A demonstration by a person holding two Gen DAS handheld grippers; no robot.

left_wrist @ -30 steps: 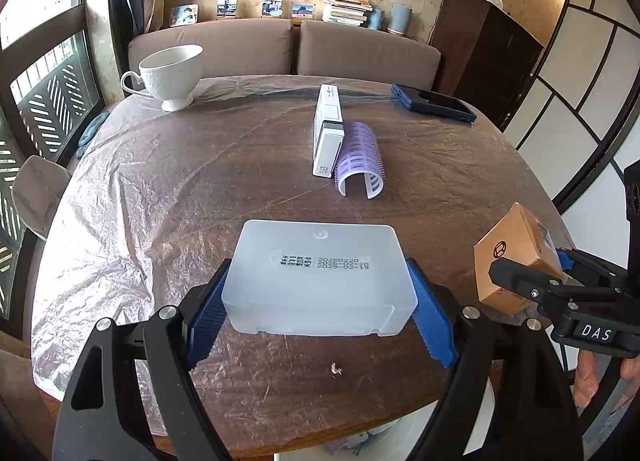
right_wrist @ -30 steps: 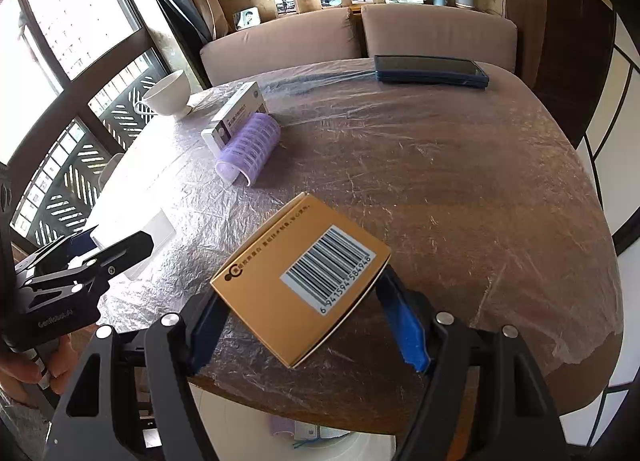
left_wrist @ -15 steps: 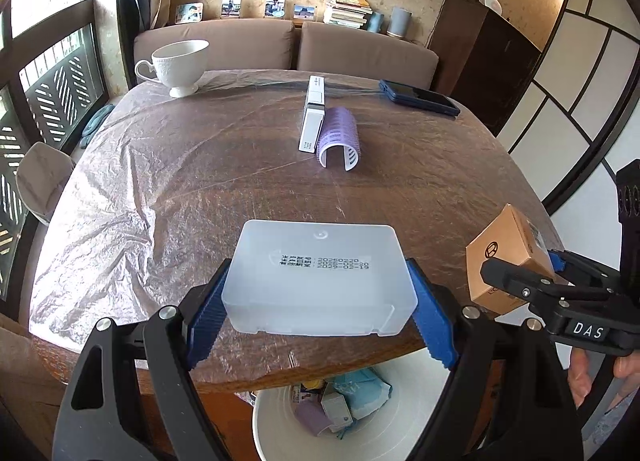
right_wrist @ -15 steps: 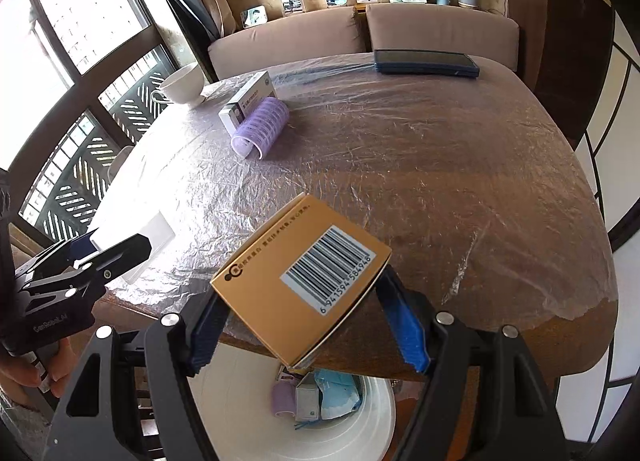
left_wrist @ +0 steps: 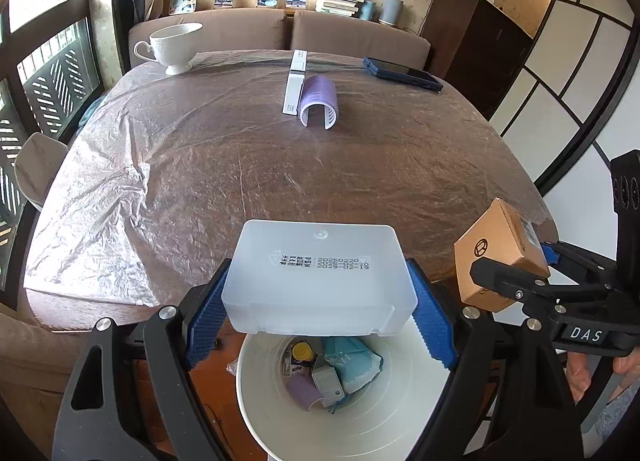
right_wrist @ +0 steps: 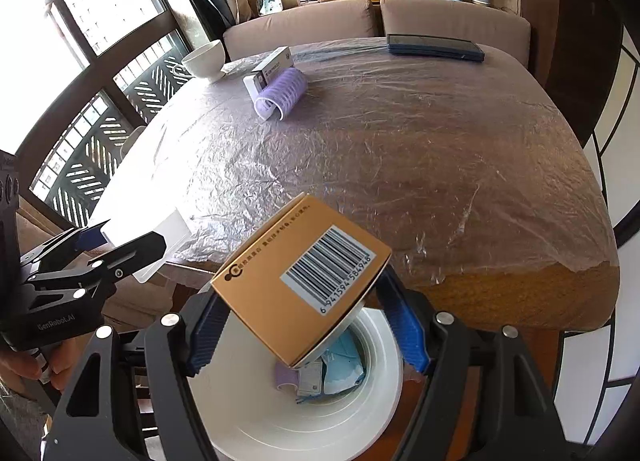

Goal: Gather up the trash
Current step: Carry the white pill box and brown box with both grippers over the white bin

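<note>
Two light boxes hang above the white bin [left_wrist: 280, 413]. The left tool [left_wrist: 320, 301] pinches a stiff, slick plastic box [left_wrist: 320, 281] by its short ends; the right tool [right_wrist: 304, 325] pinches a crushable cardboard box [right_wrist: 296, 281] by its side faces, tilted.

I see strong daylight from tall left windows [right_wrist: 100, 17], blown out. Glare on crinkled clear plastic table cover [right_wrist: 132, 189], near left. Fisheye bends edges, dark corners. Focus sharp throughout.
</note>
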